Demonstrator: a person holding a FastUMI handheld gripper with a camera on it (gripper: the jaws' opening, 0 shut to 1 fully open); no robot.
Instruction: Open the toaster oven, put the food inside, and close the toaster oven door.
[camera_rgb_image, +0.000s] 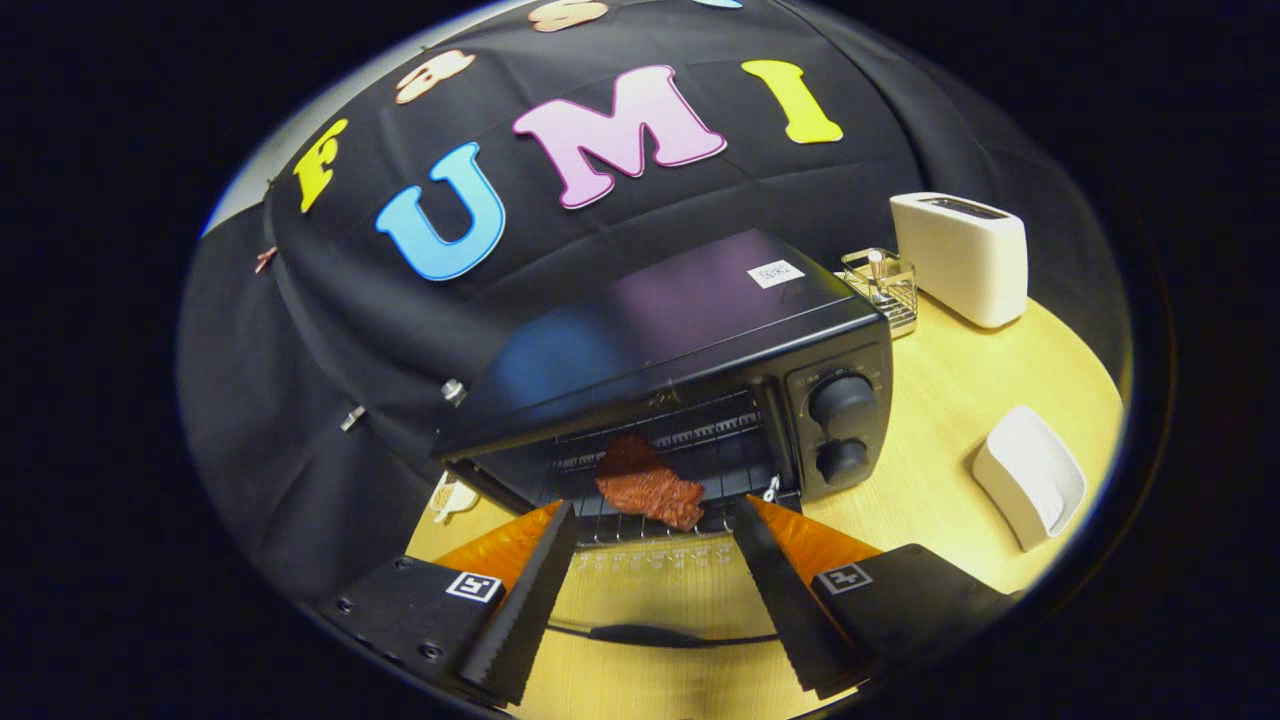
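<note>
The black toaster oven (690, 330) stands on the wooden table with its glass door (650, 590) folded down flat toward me; the door's dark handle (640, 635) lies nearest to me. A reddish-brown slab of meat (648, 487) rests on the wire rack (700, 440) at the oven's mouth, its front end hanging over the rack's edge. My gripper (655, 512) is open above the lowered door. The black ridged fingers (530, 590) stand wide apart on either side of the meat, with no contact that I can see. Two knobs (842, 400) sit on the oven's right panel.
A white toaster (960, 255) and a small wire basket (880, 285) stand behind the oven on the right. A white dish (1030, 475) lies on the table (940, 400) right of the oven. A small pale object (452, 495) sits left of the oven.
</note>
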